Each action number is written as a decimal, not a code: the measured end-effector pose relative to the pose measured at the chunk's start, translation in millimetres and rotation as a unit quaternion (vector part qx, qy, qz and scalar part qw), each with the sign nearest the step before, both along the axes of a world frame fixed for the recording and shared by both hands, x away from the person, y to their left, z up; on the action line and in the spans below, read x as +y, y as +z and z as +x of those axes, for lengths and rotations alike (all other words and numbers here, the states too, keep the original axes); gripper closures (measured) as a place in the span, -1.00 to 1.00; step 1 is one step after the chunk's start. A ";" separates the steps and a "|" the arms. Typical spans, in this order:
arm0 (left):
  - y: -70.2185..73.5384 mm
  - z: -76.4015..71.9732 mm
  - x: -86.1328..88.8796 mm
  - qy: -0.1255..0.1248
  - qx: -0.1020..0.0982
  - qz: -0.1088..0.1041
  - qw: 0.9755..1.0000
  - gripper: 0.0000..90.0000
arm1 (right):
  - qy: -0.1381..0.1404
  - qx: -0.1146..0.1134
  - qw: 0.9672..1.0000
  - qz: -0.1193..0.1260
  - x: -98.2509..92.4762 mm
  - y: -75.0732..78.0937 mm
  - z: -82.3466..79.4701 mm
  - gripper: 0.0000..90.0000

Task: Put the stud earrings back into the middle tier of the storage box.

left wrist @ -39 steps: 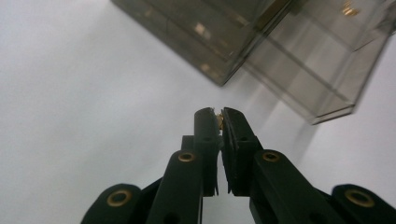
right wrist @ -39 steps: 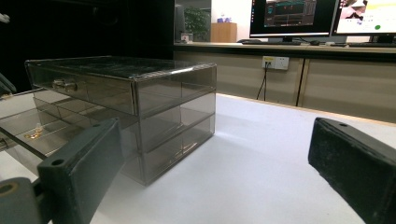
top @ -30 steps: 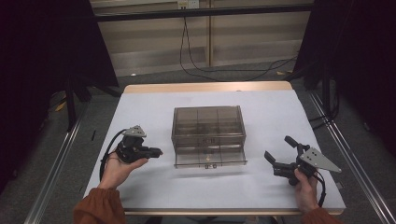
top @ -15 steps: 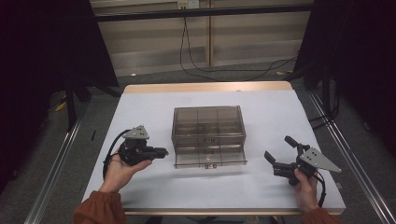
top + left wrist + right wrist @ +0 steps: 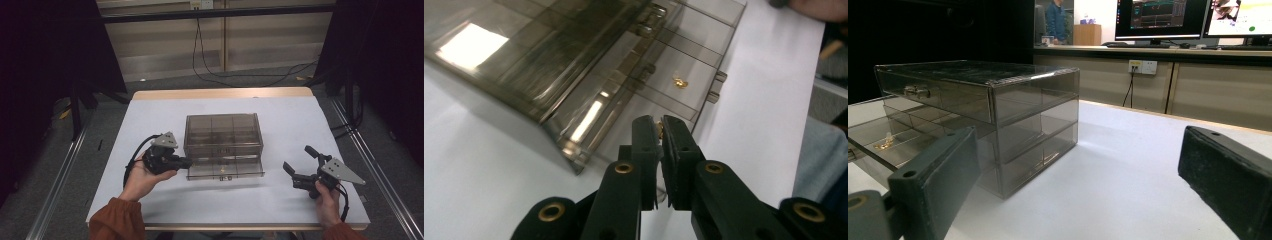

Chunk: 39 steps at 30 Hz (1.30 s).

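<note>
No text can be read. A small dark marking sits on the drawer front [image 5: 223,177] of the smoky plastic drawer cabinet [image 5: 222,134], too small to read; the monitor screens [image 5: 1160,17] at twelve o'clock are blurred.

Lab; monitors [image 5: 1160,19]; test table [image 5: 300,115]

Smoky translucent drawer box [image 5: 223,144]; small gold item [image 5: 680,83] ahead of black left gripper [image 5: 660,131]; white table [image 5: 300,125].
</note>
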<state>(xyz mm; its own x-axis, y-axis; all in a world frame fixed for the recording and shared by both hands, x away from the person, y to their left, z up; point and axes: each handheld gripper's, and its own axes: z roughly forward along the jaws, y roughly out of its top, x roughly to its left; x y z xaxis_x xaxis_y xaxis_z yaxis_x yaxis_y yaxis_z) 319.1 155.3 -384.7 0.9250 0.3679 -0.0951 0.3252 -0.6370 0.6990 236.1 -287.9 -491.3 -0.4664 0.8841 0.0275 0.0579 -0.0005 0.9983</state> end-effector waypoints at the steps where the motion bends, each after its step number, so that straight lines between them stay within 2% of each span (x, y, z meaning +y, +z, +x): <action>1: 1.4 0.4 -4.5 -0.007 -0.001 0.003 1.000 0.90 | 0.000 0.000 1.000 -0.001 0.0 0.0 0.0 -0.94; 2: 3.6 0.8 -8.5 -0.011 -0.003 0.013 1.000 0.90 | 0.001 -0.002 1.000 -0.002 -0.2 0.0 0.1 -0.94; 3: 4.6 1.2 -11.7 -0.014 -0.004 0.013 1.000 0.90 | 0.001 -0.001 1.000 -0.002 -0.1 0.0 0.0 -0.94; 4: 6.5 3.0 -15.9 -0.027 -0.006 0.020 0.999 0.90 | 0.002 -0.001 1.000 -0.001 0.0 0.0 0.0 -0.94; 5: 6.8 2.9 -21.5 -0.024 -0.003 0.019 1.000 0.90 | 0.001 -0.001 1.000 -0.002 -0.1 0.0 0.0 -0.94; 6: 7.6 4.3 -23.6 -0.034 -0.007 0.031 0.999 0.90 | 0.001 -0.001 1.000 -0.001 -0.1 0.0 0.0 -0.94; 9: 6.2 5.1 -32.6 -0.037 -0.003 0.031 0.999 0.90 | 0.001 -0.001 1.000 -0.001 -0.1 0.0 0.0 -0.94; 10: 6.5 6.2 -35.8 -0.045 -0.003 0.041 0.998 0.90 | 0.001 -0.001 1.000 -0.002 -0.1 0.0 0.0 -0.94; 18: 5.4 9.0 -57.2 -0.059 0.000 0.056 0.997 0.90 | 0.002 -0.001 1.000 -0.001 0.0 0.0 -0.1 -0.94; 25: 5.0 11.3 -77.0 -0.079 0.005 0.079 0.994 0.90 | 0.002 -0.001 1.000 -0.001 0.0 0.0 0.0 -0.94; 29: 3.2 15.2 -86.5 -0.093 0.008 0.105 0.990 0.90 | 0.002 -0.001 1.000 -0.001 0.0 0.0 -0.1 -0.94; 31: 1.5 15.9 -90.1 -0.095 0.012 0.112 0.989 0.90 | 0.002 -0.001 1.000 -0.001 0.1 0.0 0.0 -0.94; 34: -2.8 17.2 -97.1 -0.105 0.017 0.139 0.985 0.90 | 0.001 0.000 1.000 -0.001 0.0 0.0 0.0 -0.94; 36: -4.4 18.4 -100.9 -0.104 0.018 0.153 0.983 0.90 | 0.001 -0.001 1.000 -0.002 -0.1 0.0 0.1 -0.94; 37: -4.8 20.1 -102.9 -0.112 0.017 0.167 0.979 0.90 | 0.001 0.000 1.000 -0.001 0.0 0.0 0.0 -0.94; 38: -5.9 20.8 -105.2 -0.110 0.016 0.172 0.979 0.90 | 0.001 0.000 1.000 -0.001 0.0 0.0 0.0 -0.94; 39: -6.9 22.3 -107.3 -0.115 0.021 0.179 0.977 0.90 | 0.001 -0.001 1.000 -0.002 -0.1 0.0 0.0 -0.94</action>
